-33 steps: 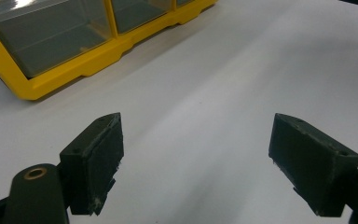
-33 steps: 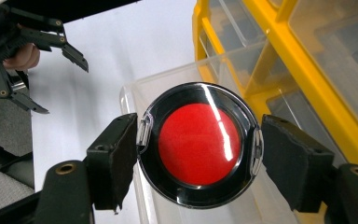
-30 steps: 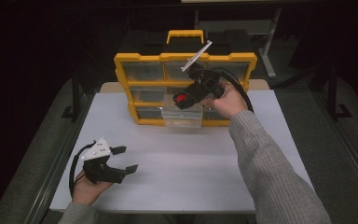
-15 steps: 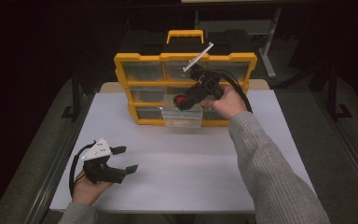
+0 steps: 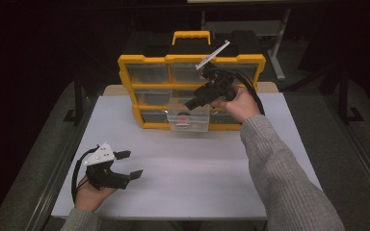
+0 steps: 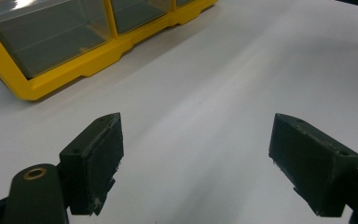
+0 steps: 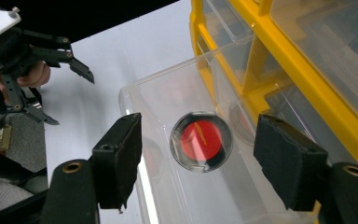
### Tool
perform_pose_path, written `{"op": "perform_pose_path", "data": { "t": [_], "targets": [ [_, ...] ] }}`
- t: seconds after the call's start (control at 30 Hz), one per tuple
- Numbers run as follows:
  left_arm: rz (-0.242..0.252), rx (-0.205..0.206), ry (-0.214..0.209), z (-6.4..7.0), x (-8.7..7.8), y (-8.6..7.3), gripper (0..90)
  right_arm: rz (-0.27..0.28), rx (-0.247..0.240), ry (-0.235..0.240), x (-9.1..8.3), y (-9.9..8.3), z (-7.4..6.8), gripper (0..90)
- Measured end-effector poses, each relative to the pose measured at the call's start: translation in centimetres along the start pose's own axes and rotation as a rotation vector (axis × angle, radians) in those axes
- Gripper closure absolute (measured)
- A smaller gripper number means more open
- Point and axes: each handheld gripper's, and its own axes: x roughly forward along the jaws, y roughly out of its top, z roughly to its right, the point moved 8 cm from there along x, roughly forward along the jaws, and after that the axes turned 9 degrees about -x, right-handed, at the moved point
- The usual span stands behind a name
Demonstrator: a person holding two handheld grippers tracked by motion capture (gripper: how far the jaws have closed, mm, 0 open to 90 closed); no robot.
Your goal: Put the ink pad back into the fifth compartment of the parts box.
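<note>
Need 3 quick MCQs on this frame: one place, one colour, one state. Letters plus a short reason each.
1. Where does the red disc lie?
A. in the pulled-out clear drawer
B. on the white table
C. between the left gripper's jaws

2. What colour is the organizer frame?
A. blue
B. yellow
C. green

3. How do the right gripper jaws stand?
A. shut on the disc
B. shut on the drawer wall
C. open above the disc

Key: 1 A, the disc sits on the drawer floor inside clear walls. 2 B, yellow bars surround the drawers. 3 C, both pads stand apart from the disc.
</note>
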Motion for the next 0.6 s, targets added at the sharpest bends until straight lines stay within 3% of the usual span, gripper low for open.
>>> {"op": "perform_pose_path", "data": {
  "t": [0.43,0.6],
  "targets": [
    [0.009,-0.001,0.000,0.1,-0.3,0.2,17.4,0.046,-0.015,0.016,-1.5,0.2,-0.7,44.1],
    [0.017,0.001,0.001,0.1,-0.3,0.3,17.5,0.083,-0.024,0.029,-2.3,0.3,-1.2,56.8]
  ]
}}
